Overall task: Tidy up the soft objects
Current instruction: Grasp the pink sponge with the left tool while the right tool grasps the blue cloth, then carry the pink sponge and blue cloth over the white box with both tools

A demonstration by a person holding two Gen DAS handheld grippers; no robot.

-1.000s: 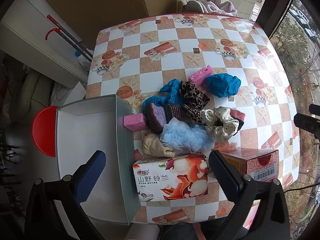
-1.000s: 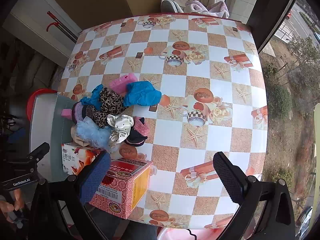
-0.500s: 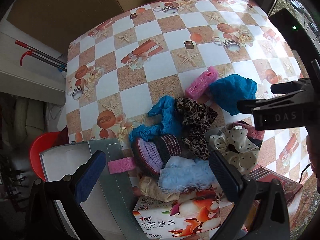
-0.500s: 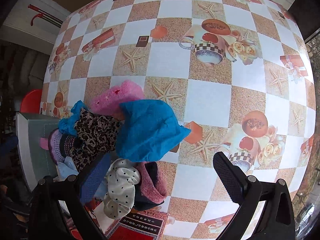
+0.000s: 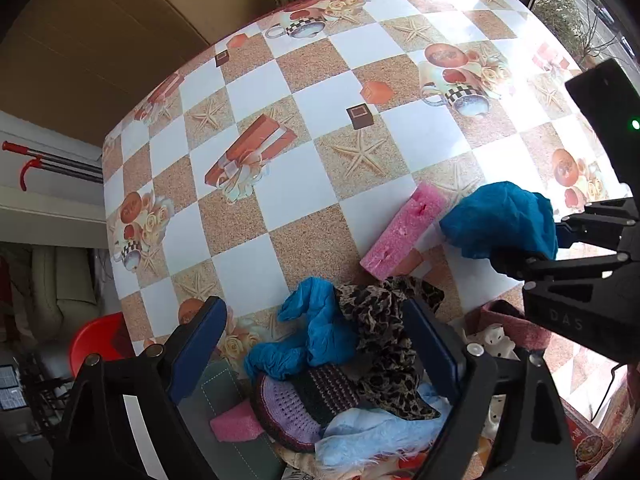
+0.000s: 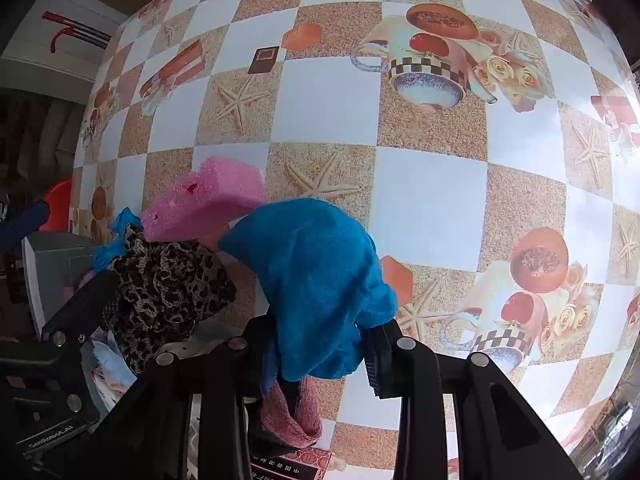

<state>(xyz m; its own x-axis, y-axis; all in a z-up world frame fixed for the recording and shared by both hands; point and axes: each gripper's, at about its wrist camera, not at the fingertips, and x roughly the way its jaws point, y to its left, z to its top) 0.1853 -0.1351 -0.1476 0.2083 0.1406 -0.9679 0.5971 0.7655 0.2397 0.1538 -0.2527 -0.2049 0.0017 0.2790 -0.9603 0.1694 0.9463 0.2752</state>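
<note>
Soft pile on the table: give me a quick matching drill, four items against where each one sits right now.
Items:
1 teal cloth
2 large pink sponge
3 leopard scrunchie
4 small pink sponge

Places:
A on the grey box rim
B between the left gripper's fingers, not gripped
C between the right gripper's closing fingers
D bare tablecloth, beside the teal cloth

Pairs: 1-C, 2-D, 3-B, 4-A

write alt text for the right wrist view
The right gripper is closing on a blue fuzzy cloth, its pads pressing the fabric, above a checkered tablecloth. A pink sponge and a leopard-print scrunchie lie to its left.
</note>
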